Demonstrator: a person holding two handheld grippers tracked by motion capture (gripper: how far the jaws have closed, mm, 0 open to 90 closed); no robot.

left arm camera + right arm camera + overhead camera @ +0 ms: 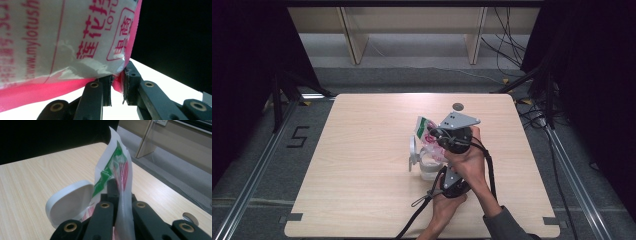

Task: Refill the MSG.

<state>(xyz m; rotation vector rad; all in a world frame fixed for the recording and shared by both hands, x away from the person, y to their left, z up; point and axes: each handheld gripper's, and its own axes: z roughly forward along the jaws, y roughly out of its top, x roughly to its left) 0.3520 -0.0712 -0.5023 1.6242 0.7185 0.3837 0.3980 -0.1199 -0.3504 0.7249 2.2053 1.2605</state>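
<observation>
high view looks down the table [362,165]; both claw views sit close on the shared packet [62,37].

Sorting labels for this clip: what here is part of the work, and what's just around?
In use:
plastic bag
white container
its open lid
left tool
right tool

Just around:
table
wooden shelving
floor cables

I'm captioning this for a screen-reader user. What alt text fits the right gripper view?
The right hand-held gripper, black jaws shut, pinches a thin plastic bag printed in green and red, standing upright. A white round lid stands open behind it on a light wooden table.
</observation>
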